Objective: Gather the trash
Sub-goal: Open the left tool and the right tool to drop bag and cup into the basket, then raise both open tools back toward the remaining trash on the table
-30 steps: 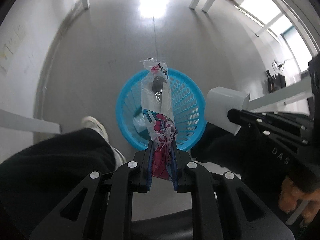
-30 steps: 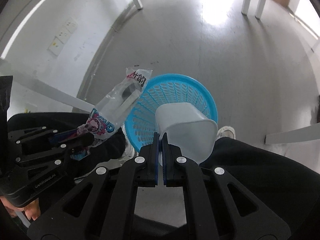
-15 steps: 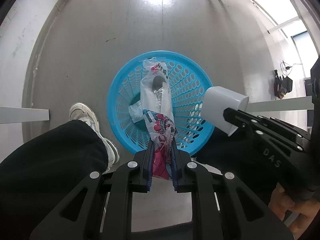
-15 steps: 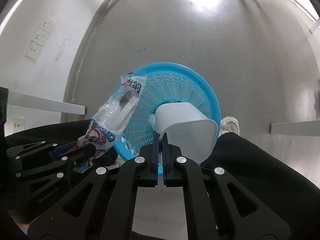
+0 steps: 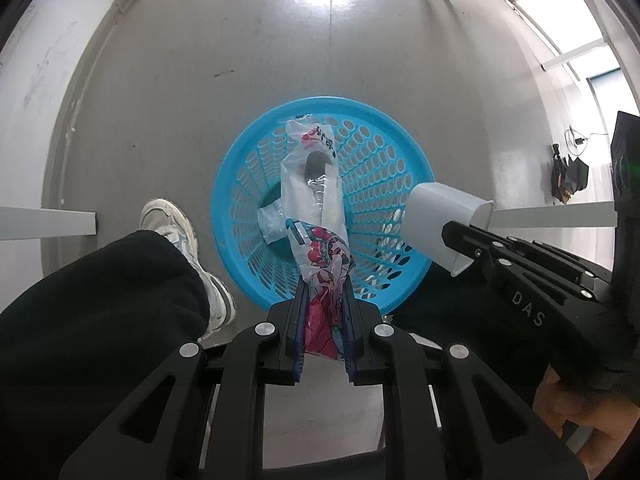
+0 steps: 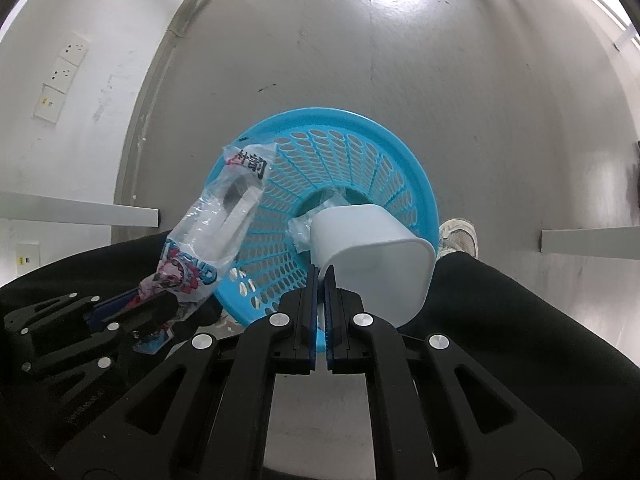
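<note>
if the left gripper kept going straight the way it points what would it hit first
Most likely the blue basket: the left gripper, shut on the snack wrapper, points down into its opening, toward crumpled plastic at the bottom. Depth is unclear.

basket (image 5: 416, 168): bright blue, oval-hole lattice | wrapper (image 5: 316, 200): clear w/ red-pink print + blue band, black chars on top | cup (image 6: 372, 252): plain white | L gripper (image 5: 323, 328) & R gripper (image 6: 320, 312): black, blue pads, silver screws | floor (image 5: 180, 92): grey | trousers (image 5: 92, 320): black | sneaker (image 5: 176, 228): white
</note>
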{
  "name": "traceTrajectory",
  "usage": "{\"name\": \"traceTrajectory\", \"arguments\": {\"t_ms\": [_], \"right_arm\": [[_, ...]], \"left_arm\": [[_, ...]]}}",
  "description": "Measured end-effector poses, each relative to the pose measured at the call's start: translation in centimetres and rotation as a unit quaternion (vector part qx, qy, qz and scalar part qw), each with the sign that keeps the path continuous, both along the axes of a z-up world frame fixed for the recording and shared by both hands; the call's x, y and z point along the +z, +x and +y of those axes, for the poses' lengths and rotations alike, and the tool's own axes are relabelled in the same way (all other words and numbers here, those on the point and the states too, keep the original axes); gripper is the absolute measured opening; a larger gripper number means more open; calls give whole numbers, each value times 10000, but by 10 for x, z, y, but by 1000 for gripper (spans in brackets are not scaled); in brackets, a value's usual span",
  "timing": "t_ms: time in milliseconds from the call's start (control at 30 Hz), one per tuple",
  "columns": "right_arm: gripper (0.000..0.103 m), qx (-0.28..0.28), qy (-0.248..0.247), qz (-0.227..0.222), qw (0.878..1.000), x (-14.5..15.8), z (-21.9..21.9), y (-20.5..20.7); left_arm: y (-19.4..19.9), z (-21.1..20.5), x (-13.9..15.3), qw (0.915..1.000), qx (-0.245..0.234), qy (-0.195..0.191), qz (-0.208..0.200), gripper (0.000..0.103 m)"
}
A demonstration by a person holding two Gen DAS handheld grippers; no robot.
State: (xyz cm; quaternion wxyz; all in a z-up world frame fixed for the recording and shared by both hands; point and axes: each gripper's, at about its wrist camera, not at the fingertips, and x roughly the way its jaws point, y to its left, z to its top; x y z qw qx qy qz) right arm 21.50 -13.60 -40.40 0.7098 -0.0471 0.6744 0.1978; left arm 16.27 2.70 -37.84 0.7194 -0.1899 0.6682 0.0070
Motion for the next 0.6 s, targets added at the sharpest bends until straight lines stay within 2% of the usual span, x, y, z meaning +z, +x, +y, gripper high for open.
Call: {"name": "traceTrajectory", "arguments": {"t_ms": [67, 100, 133, 167, 333, 600], "right_arm": [[3, -54, 37, 29, 10000, 0, -4, 1], [6, -83, 60, 19, 9999, 0, -6, 1], [13, -122, 79, -22, 9999, 1, -8, 2], [16, -142, 124, -41, 9998, 3, -9, 2], [26, -118, 117, -178, 9997, 12, -12, -4], [30, -111, 101, -424, 9990, 31, -16, -18]], "left_arm": [[0, 1, 1, 10000, 38, -39, -43, 15], [0, 3, 0, 9999, 80, -59, -58, 25], [0, 5, 0, 9998, 143, -78, -60, 42], [-1, 8, 1, 9997, 227, -59, -56, 46], [-5, 13, 9, 9993, 349, 18, -129, 48], [-14, 14, 25, 9988, 351, 194, -291, 48]]}}
